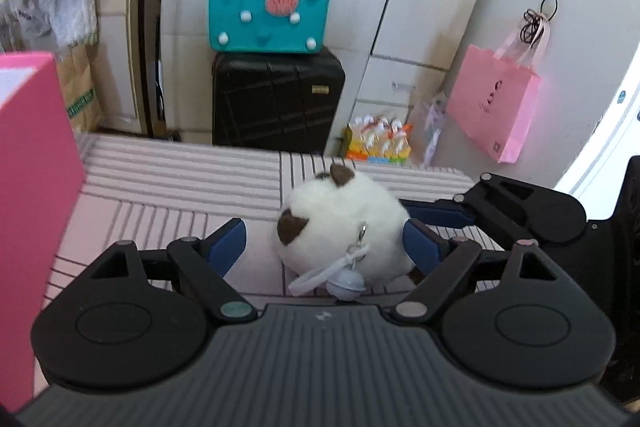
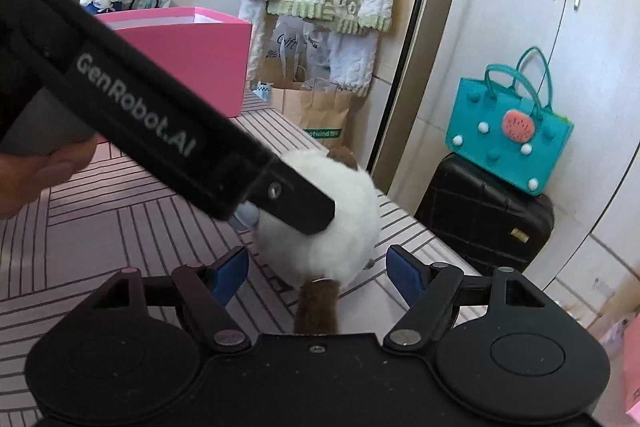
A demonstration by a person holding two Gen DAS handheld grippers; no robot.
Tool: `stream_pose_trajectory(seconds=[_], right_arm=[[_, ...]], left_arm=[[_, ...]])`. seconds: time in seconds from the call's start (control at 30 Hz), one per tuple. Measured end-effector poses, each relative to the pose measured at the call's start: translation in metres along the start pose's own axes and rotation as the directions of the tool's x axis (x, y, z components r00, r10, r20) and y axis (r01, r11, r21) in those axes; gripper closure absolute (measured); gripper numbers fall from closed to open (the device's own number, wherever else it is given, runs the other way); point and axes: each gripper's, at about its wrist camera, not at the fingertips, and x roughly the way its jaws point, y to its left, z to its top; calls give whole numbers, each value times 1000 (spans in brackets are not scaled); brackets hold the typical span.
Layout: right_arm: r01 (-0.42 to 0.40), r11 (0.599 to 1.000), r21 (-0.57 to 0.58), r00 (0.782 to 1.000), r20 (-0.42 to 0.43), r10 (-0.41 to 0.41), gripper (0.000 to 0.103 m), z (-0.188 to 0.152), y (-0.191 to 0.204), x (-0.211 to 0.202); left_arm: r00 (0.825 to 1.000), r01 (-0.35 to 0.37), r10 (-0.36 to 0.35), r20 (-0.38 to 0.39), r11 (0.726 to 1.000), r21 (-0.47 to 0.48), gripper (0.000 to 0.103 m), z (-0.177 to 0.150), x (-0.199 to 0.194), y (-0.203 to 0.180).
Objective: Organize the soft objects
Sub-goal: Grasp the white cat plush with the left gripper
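Observation:
A white fluffy plush cat (image 1: 340,219) with brown ears, a key ring and a pale bell lies on the pink striped cover (image 1: 160,187). My left gripper (image 1: 324,247) is open around it; the left pad stands clear of the fur and the right pad is at its edge. In the right wrist view the plush (image 2: 344,239) shows its brown tail (image 2: 318,307). My right gripper (image 2: 318,275) is open too, a blue pad on either side and apart from the fur. A finger (image 2: 304,207) of the left gripper lies across the plush's top.
An open pink box (image 2: 192,55) stands on the cover at the left. Past the cover's far edge are a black suitcase (image 1: 276,99) with a teal bag (image 1: 268,15) on it, a pink paper bag (image 1: 496,103) and a brown paper bag (image 2: 316,111). A hand (image 2: 36,171) holds the left gripper.

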Motion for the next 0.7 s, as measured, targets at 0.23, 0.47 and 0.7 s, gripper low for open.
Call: stream_pose_trajectory(seconds=[0.23, 0.47, 0.7], right_arm=[[-21, 997, 76, 1000, 1, 21, 43, 4, 0, 0], [-12, 984, 178, 999, -45, 20, 45, 5, 3, -10], [3, 958, 286, 996, -90, 24, 45, 5, 18, -25]], left_arm=[[999, 54, -54, 10, 998, -12, 33, -4, 0, -2], [997, 73, -73, -3, 997, -3, 42, -7, -12, -6], [995, 98, -99, -31, 995, -35, 43, -17, -29, -6]])
